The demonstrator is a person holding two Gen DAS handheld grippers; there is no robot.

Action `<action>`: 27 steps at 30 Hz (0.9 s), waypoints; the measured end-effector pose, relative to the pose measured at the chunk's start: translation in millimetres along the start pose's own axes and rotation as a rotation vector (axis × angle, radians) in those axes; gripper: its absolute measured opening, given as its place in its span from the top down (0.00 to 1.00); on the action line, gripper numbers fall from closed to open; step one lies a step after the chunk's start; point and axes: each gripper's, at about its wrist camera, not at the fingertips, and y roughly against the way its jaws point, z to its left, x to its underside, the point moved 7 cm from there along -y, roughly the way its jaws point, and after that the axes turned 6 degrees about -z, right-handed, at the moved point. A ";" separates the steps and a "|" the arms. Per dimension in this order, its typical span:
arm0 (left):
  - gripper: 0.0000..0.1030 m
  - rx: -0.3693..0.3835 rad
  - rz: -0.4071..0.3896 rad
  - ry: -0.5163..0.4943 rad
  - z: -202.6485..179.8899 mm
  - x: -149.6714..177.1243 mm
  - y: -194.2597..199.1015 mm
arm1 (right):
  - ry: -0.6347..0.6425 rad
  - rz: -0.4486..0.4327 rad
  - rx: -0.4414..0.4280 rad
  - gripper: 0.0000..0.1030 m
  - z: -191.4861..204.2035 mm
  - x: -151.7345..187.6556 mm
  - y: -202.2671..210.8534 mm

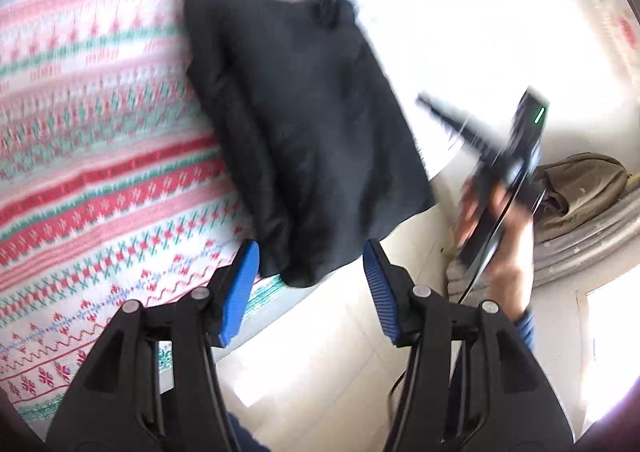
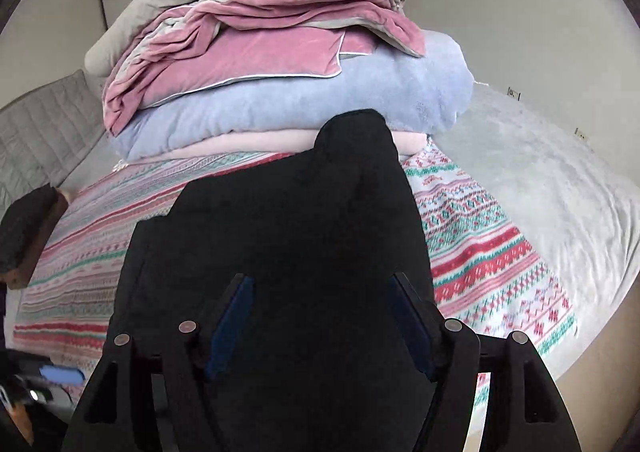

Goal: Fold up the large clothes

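Note:
A black garment [image 1: 304, 131] lies folded into a compact bundle on the patterned blanket [image 1: 92, 171], its near corner hanging over the bed edge. My left gripper [image 1: 310, 252] is open, its blue pads just in front of that near corner, apart from it. In the left wrist view my right gripper [image 1: 436, 111] is blurred at the garment's right side, held in a hand. In the right wrist view the black garment [image 2: 292, 228] fills the centre and my right gripper [image 2: 320, 284] is open just over it, holding nothing.
A stack of pink, lilac and grey bedding [image 2: 280, 63] sits at the far end of the bed. A grey sheet [image 2: 532, 179] lies right of the patterned blanket [image 2: 480, 252]. A dark folded item [image 2: 28, 232] lies at the left. An olive bag [image 1: 580, 187] stands beyond the bed edge.

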 end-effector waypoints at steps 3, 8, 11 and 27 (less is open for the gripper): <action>0.49 0.008 -0.033 -0.077 -23.5 -9.5 -0.8 | -0.018 -0.008 0.005 0.32 7.5 28.1 11.1; 0.93 -0.097 0.071 -0.161 -32.3 -1.5 -60.5 | -0.035 -0.005 0.053 0.32 3.7 61.5 5.6; 0.97 -0.145 0.134 -0.125 -13.5 15.4 -83.0 | -0.017 0.019 0.080 0.33 1.8 73.9 -6.2; 0.70 -0.157 0.057 -0.184 -26.2 35.7 -28.5 | -0.165 -0.120 0.116 0.23 21.3 90.5 62.4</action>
